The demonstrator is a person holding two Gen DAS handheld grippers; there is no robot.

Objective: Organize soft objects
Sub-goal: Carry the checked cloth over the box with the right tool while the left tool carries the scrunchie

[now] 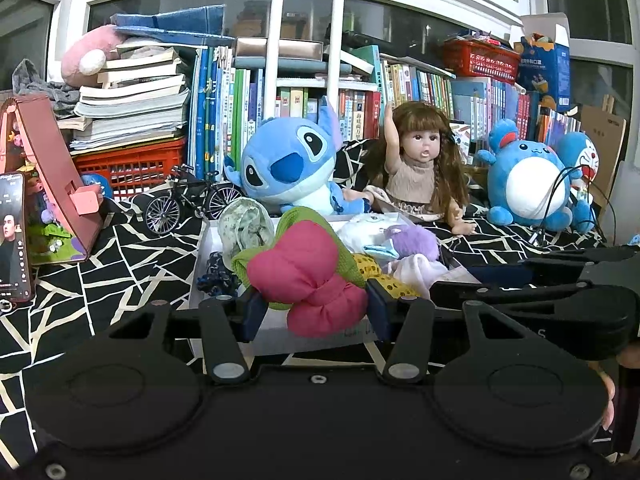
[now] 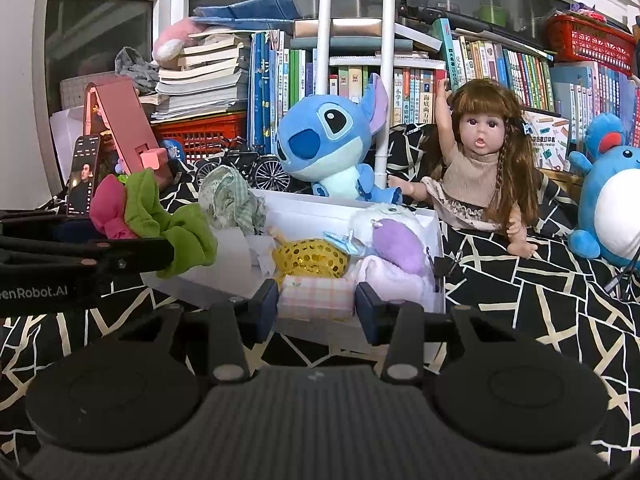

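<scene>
My left gripper is shut on a pink and green cloth bundle and holds it above the near left part of the white box; the bundle also shows in the right wrist view. My right gripper holds a pink checked soft block between its pads at the box's near edge. Inside the box lie a green patterned cloth, a yellow spotted piece, a purple and white plush and a pale lilac cloth.
A Stitch plush, a doll and a blue round plush sit behind the box on a black and white patterned cloth. A toy bicycle, a phone, a pink stand, books and red crates crowd the back.
</scene>
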